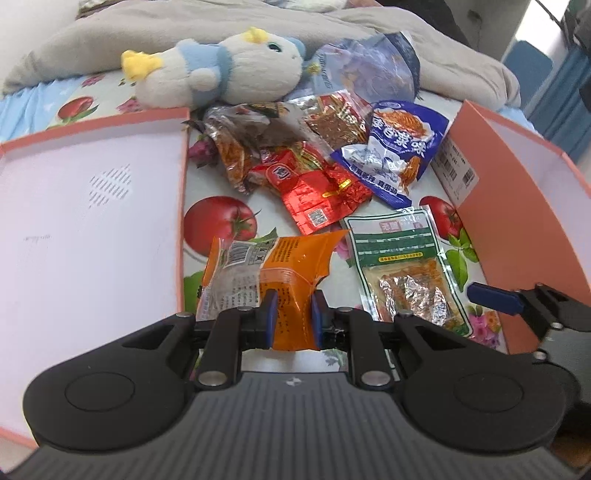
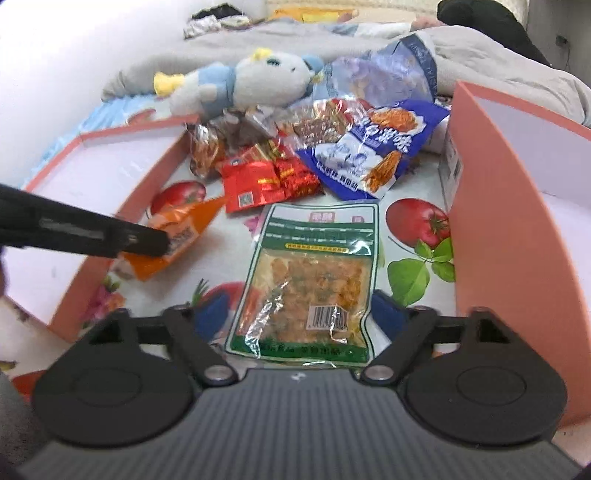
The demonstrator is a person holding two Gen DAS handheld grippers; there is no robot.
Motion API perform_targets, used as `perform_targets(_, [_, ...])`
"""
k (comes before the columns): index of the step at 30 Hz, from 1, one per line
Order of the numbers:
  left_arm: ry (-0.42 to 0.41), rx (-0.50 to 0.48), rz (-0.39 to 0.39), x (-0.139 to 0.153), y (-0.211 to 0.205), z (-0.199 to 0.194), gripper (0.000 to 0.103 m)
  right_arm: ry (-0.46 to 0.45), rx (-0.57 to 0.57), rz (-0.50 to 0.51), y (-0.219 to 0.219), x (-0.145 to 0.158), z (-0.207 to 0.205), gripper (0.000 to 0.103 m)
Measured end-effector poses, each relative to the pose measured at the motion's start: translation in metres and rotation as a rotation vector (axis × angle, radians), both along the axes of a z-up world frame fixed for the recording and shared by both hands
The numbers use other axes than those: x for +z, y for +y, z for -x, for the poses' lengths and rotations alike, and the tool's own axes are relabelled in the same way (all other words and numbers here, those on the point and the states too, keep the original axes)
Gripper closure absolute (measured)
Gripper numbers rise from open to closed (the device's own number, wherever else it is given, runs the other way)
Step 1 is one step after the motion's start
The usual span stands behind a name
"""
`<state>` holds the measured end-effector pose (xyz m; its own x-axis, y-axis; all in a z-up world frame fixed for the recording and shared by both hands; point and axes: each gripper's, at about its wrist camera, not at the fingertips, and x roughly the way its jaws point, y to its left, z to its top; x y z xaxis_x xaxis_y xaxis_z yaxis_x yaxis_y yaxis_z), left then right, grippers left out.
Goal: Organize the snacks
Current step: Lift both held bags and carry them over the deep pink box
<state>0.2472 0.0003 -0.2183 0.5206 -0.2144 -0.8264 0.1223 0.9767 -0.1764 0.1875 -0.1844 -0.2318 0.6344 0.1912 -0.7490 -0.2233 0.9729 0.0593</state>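
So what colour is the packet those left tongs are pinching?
Orange packet, with a clear printed panel at one end; the left wrist view shows it best.

Glossy crinkled foil on the red snack packet; shiny clear plastic on the green-labelled pouch. At twelve o'clock, a fuzzy plush toy. Matt cardboard box lid; soft grey blanket.

Orange packet, white label panel at 9 o'clock. Green-white striped pouch, yellowish content. Red foil pack. Blue-white bag. Boxes salmon-edged, white inside. Cloth with tomato print. Plush toy white, blue, yellow. Blanket perhaps grey-beige.
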Motion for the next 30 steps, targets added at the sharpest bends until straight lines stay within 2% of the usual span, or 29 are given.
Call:
perform_targets(3, [0.001, 0.028, 0.037, 0.001, 0.007, 0.006, 0.081, 0.039, -0.016, 0.045, 0.005, -0.011, -0.010, 0.015])
perform_targets(13, [-0.023, 0.063, 0.097, 0.001, 0.012, 0.020, 0.081, 0.069, -0.018, 0.031, 0.007, -0.026, -0.017, 0.013])
perform_targets(15, [-0.028, 0.063, 0.105, 0.001, 0.012, 0.023, 0.081, 0.082, 0.001, 0.025, 0.004, -0.025, -0.019, 0.018])
perform_targets(16, [-0.029, 0.064, 0.111, 0.000, 0.012, 0.024, 0.081, 0.079, 0.005, 0.023, 0.002, -0.024, -0.018, 0.026])
perform_targets(18, [-0.031, 0.065, 0.118, 0.000, 0.011, 0.028, 0.081, 0.073, 0.019, 0.019, 0.001, -0.022, -0.016, 0.034])
perform_targets(20, [-0.033, 0.067, 0.123, 0.000, 0.011, 0.031, 0.081, 0.062, 0.047, 0.027, 0.001, -0.021, -0.012, 0.046])
perform_targets(22, [-0.034, 0.069, 0.123, 0.000, 0.011, 0.032, 0.081, 0.052, 0.043, 0.032, -0.001, -0.018, -0.008, 0.064])
perform_targets(23, [-0.033, 0.069, 0.124, 0.000, 0.011, 0.031, 0.081, 0.044, 0.040, 0.046, -0.001, -0.016, -0.006, 0.070])
perform_targets(26, [-0.030, 0.062, 0.130, 0.001, 0.009, 0.031, 0.081, 0.044, 0.029, 0.051, -0.004, -0.013, -0.001, 0.074])
perform_targets(30, [-0.037, 0.049, 0.133, 0.007, 0.003, 0.030, 0.081, 0.060, -0.009, 0.005, -0.013, -0.007, 0.002, 0.074])
